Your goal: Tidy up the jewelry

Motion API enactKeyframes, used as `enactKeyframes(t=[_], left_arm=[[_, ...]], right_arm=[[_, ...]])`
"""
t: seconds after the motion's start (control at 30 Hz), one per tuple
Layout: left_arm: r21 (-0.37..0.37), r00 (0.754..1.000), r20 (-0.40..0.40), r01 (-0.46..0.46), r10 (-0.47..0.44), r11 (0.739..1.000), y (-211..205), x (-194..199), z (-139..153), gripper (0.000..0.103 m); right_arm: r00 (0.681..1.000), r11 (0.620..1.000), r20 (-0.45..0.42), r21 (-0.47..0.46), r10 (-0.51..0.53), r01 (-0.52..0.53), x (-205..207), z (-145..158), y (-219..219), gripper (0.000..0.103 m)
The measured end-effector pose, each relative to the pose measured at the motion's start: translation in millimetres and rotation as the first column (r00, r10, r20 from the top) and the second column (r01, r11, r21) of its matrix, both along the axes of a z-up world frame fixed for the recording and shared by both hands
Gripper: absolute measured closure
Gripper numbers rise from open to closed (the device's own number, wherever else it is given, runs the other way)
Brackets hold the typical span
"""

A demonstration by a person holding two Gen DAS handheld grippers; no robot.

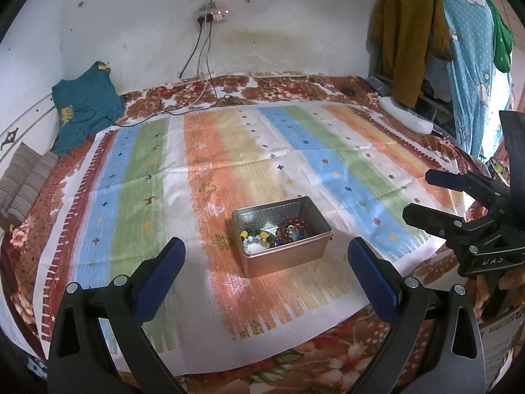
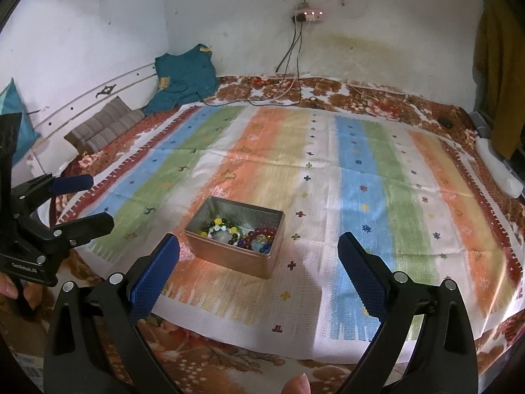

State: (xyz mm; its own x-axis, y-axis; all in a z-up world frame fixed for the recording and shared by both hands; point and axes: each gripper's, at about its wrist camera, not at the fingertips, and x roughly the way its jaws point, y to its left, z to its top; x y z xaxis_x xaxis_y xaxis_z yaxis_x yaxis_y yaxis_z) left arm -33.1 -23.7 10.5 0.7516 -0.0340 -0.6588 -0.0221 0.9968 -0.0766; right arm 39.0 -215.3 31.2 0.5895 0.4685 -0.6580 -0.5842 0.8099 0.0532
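Nearest the cameras, two grippers are held above the near edge of the bed. The left gripper (image 1: 266, 272) is seen with its jaws spread wide and nothing between them; the right gripper (image 2: 259, 271) is likewise gaping and empty. Each is aimed at the same tin, which is probably why they are held side by side and level: either could be brought down into it. A fingertip (image 2: 297, 384) is glimpsed at the bottom edge of the right wrist view.

Just beyond the fingers, one open rectangular metal tin (image 1: 281, 241) is set on the striped cloth (image 1: 147, 170), near its front edge and within easy reach. The jewelry (image 1: 279, 233) is gathered inside the tin: a red beaded bracelet, a strand of yellow, dark and white beads, and some blue and clear beads. An exact count of pieces cannot be made, as they are heaped together. No jewelry is seen on the cloth itself. Such a scene fits both jewelry waiting to be sorted out and jewelry gathered away.

Farther back, one folded teal garment (image 1: 87, 105) and one wall socket (image 1: 213, 13) with two dark cables are seen.
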Motion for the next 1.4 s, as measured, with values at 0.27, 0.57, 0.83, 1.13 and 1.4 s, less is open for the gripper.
enactKeyframes(t=[0.27, 0.57, 0.83, 1.13, 1.4], left_arm=[[0.014, 1.0, 0.011, 0.005, -0.005, 1.0, -3.9, -4.3, -0.8, 0.006], [0.01, 0.999, 0.0, 0.038, -0.038, 0.999, -7.8, -6.5, -1.3, 0.006], [0.007, 1.0, 0.0, 0.023, -0.023, 1.0, -6.5, -6.8, -1.9, 0.006], [-0.001, 1.0, 0.009, 0.024, -0.024, 1.0, -4.2, -7.6, -0.1, 0.006], [-0.003, 1.0, 0.016, 0.025, -0.025, 1.0, -4.4, -8.5, 2.2, 0.006]], right_arm=[[1.0, 1.0, 0.01, 0.0, 0.015, -0.015, -3.4, -0.9, 2.5, 0.005], [1.0, 1.0, 0.0, -0.007, 0.029, -0.029, -3.2, -2.5, 4.5, 0.005], [0.999, 0.999, 0.011, -0.001, 0.037, -0.037, -7.0, -1.4, 4.1, 0.005], [0.999, 0.999, 0.004, 0.003, 0.041, -0.041, -6.3, -0.9, 3.7, 0.005], [0.999, 0.999, -0.007, 0.006, 0.043, -0.043, -7.1, -1.8, 3.4, 0.005]])
